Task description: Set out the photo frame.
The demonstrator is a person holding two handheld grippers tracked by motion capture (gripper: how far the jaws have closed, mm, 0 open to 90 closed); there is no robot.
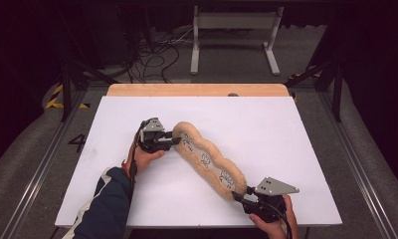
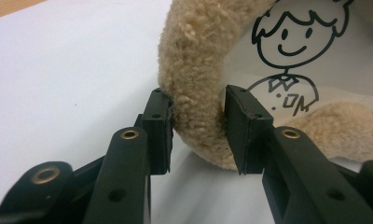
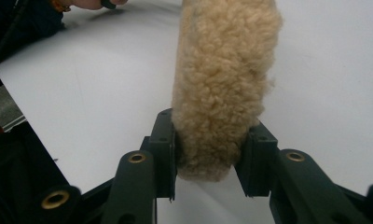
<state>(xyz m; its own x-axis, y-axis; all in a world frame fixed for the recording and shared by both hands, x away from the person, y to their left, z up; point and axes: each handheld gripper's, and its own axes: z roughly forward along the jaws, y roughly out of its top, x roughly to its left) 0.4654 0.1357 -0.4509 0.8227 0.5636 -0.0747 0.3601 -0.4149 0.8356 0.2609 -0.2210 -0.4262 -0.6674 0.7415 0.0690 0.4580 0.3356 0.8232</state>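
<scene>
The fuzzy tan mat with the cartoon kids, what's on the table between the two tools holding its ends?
Just the fuzzy mat itself, stretched from the left tool to the right tool over the white table, as the high view shows.

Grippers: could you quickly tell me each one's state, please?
Left gripper: closed on the fleecy mat, at its rim.
Right gripper: closed on the mat's other end.

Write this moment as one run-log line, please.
left tongs: shut on cushion rim, far end | right tongs: shut on cushion, near end | cushion: fleecy, lies slantwise on table
</scene>
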